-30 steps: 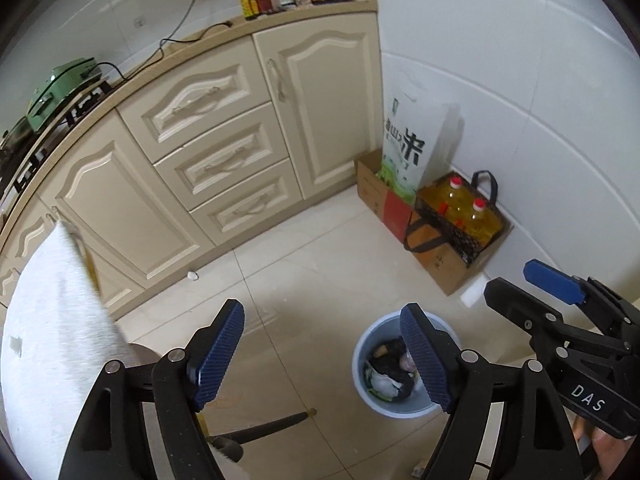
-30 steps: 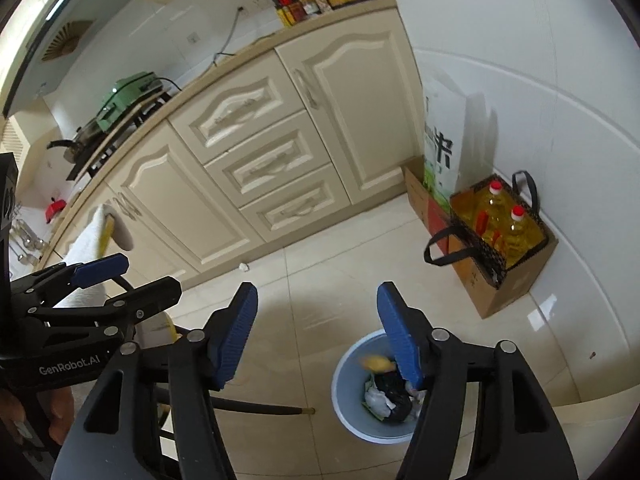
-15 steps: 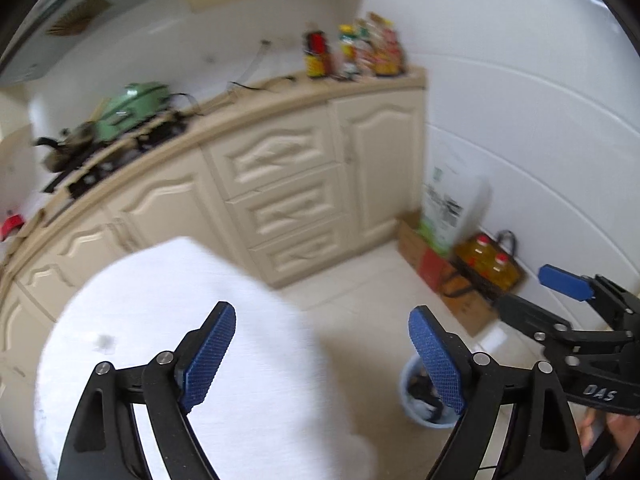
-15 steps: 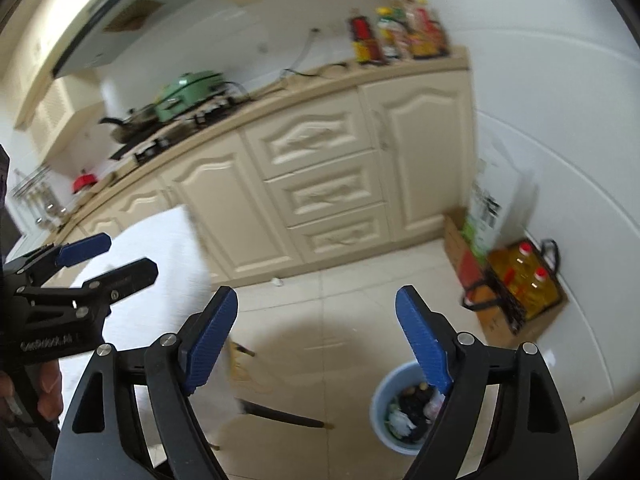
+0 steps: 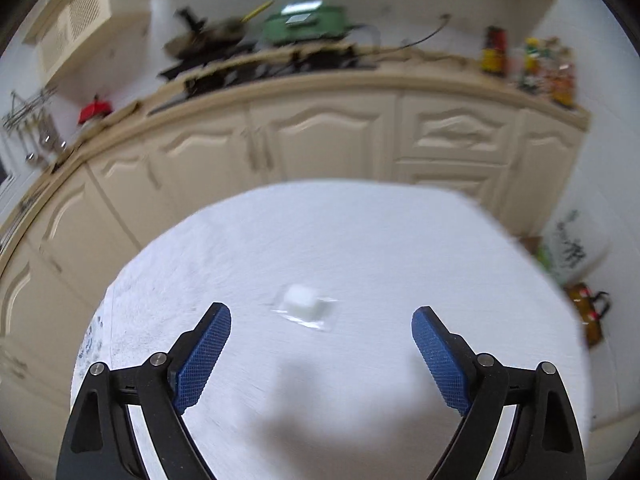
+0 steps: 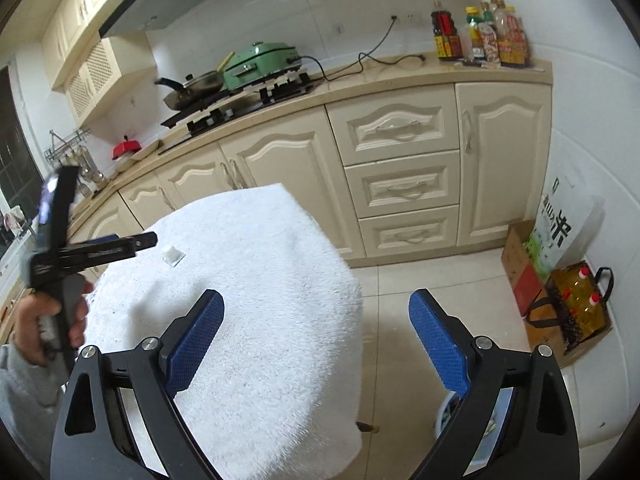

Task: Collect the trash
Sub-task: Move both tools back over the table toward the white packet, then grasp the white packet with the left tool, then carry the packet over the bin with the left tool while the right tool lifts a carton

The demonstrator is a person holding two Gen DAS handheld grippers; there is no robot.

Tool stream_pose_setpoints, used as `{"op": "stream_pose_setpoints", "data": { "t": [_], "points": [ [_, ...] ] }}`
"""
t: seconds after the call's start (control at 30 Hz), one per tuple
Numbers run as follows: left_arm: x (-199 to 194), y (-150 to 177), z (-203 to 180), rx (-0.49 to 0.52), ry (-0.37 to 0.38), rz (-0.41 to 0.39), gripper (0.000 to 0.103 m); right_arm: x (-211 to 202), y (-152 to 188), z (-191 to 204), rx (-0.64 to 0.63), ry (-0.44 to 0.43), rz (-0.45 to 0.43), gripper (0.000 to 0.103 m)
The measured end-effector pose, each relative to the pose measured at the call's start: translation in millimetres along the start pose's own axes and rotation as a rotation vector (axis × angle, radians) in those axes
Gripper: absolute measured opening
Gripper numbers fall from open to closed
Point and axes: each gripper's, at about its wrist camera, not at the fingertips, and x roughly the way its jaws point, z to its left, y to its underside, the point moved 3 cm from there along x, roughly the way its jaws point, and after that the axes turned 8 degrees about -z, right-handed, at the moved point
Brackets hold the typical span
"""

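A small white piece of trash in a clear wrapper (image 5: pixel 305 308) lies on a round table under a white towel (image 5: pixel 360 248). My left gripper (image 5: pixel 321 334) is open and empty, just short of the wrapper, above the towel. The wrapper also shows in the right wrist view (image 6: pixel 173 256), with the left gripper's fingers (image 6: pixel 132 245) to its left. My right gripper (image 6: pixel 316 328) is open and empty over the table's right edge (image 6: pixel 352 304). A bit of the blue trash bin (image 6: pixel 442 416) shows on the floor behind its right finger.
Cream kitchen cabinets (image 6: pixel 400 188) run behind the table, with a stove, pan and green cooker (image 6: pixel 260 64) and bottles (image 6: pixel 480 36) on the counter. A rice bag (image 6: pixel 560 232), a cardboard box and a bag of oil bottles (image 6: pixel 580 304) stand by the right wall.
Both grippers swung up and left from over the trash bin to the towel-covered table. The left one now faces the small wrapper. Both stayed open.
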Motion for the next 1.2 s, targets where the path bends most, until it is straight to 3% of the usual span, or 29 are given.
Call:
{"op": "stream_pose_setpoints", "data": {
  "t": [0.07,0.17,0.33,0.53,0.6,0.77,0.9,1.07,1.2],
  "points": [
    [23.2,6.9,14.7,-0.028,0.007,0.043,0.068,6.2,3.8,-0.3,0.004,0.008,0.014,0.095],
    [51.5,17.6,22.4,-0.068,0.034,0.107,0.06,12.8,9.2,-5.0,0.014,0.023,0.032,0.095],
    [66.5,20.0,25.7,-0.073,0.062,0.077,0.058,16.8,16.3,-20.0,0.032,0.046,0.049,0.095],
    [77.6,14.7,20.1,-0.044,0.08,0.066,0.038,10.2,27.9,-48.5,0.083,0.073,0.052,0.095],
    [74.7,9.7,12.5,-0.039,0.081,0.087,0.038,3.7,32.2,-60.6,0.102,0.084,0.045,0.095],
    [32.8,0.6,-11.3,-0.024,0.124,0.05,0.038,-19.2,52.9,-104.7,0.158,0.135,0.038,0.095],
    [-28.3,-0.7,-54.5,0.021,0.186,-0.026,0.038,-43.2,80.7,-147.0,0.191,0.2,0.043,0.095],
    [-108.0,8.1,-144.4,0.112,0.353,-0.11,0.038,-75.4,137.1,-212.6,0.258,0.306,0.073,0.095],
    [-139.2,35.2,-208.9,0.147,0.492,-0.104,0.038,-85.9,199.5,-262.8,0.314,0.388,0.137,0.095]
  ]
}}
